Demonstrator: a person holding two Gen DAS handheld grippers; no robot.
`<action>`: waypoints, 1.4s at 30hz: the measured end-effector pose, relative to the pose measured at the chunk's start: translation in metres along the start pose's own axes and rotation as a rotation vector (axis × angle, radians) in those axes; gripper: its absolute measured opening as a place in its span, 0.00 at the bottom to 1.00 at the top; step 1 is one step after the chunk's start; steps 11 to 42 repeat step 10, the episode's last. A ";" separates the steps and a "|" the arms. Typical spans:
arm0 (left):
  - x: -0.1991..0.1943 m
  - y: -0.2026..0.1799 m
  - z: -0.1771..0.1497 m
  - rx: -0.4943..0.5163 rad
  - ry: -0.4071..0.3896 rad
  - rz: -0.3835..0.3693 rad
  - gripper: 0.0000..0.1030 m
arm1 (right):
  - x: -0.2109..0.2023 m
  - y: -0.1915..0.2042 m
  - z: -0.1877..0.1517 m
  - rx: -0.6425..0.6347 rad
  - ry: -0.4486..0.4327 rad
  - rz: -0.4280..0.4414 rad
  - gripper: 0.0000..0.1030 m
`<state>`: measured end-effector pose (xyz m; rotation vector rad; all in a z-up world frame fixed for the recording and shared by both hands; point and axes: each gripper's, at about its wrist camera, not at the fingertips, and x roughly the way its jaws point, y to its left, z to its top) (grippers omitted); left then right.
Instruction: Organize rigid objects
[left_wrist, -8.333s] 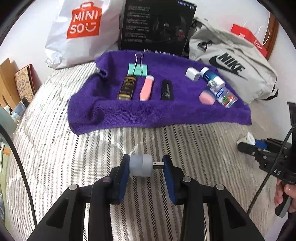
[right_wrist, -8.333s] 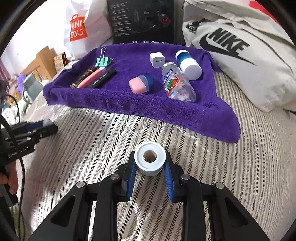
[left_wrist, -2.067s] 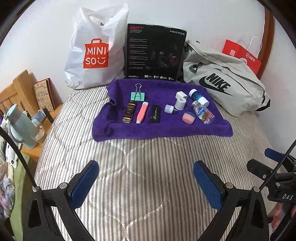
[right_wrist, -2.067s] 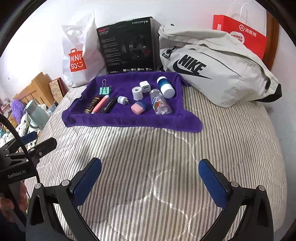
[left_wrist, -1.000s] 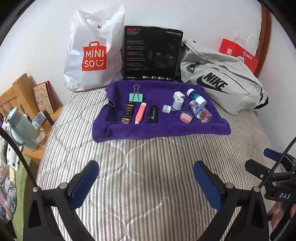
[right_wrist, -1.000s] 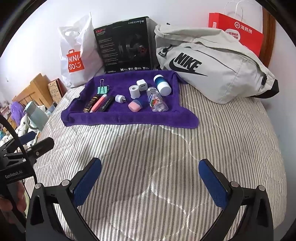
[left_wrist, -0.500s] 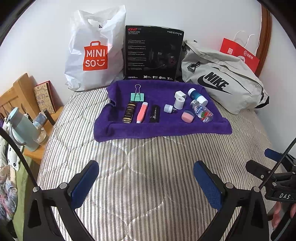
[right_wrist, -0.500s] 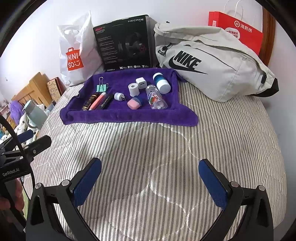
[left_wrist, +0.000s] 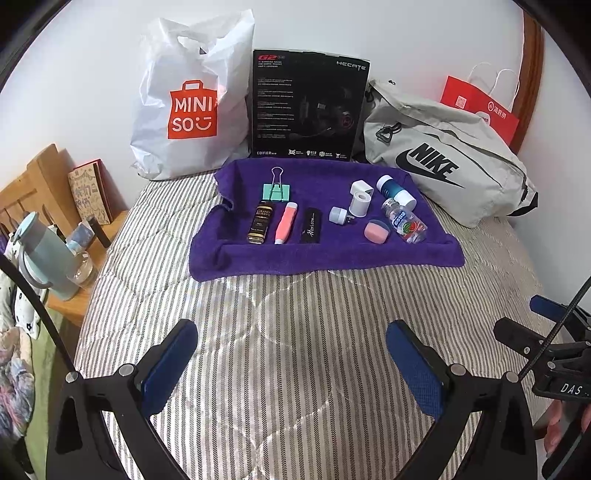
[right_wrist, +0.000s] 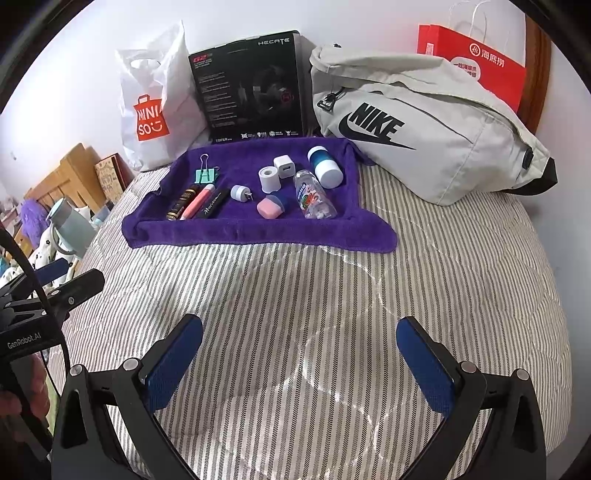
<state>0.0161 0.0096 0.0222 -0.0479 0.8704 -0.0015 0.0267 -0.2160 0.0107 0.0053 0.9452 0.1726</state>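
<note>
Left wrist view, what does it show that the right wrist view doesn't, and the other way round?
Only the left wrist view: the right claw at its right edge, and its own left claw, open.

Only the right wrist view: the left claw at its left edge, and its own right claw, open.

Both: the purple towel with its small items, the Miniso bag, black box and Nike bag.
</note>
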 end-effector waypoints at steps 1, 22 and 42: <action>0.000 0.000 0.000 0.000 0.000 -0.001 1.00 | 0.000 -0.001 0.000 0.003 -0.001 0.001 1.00; -0.002 -0.002 -0.001 0.034 -0.015 0.010 1.00 | 0.001 -0.005 0.000 0.004 0.003 0.001 1.00; -0.002 -0.002 -0.001 0.034 -0.015 0.010 1.00 | 0.001 -0.005 0.000 0.004 0.003 0.001 1.00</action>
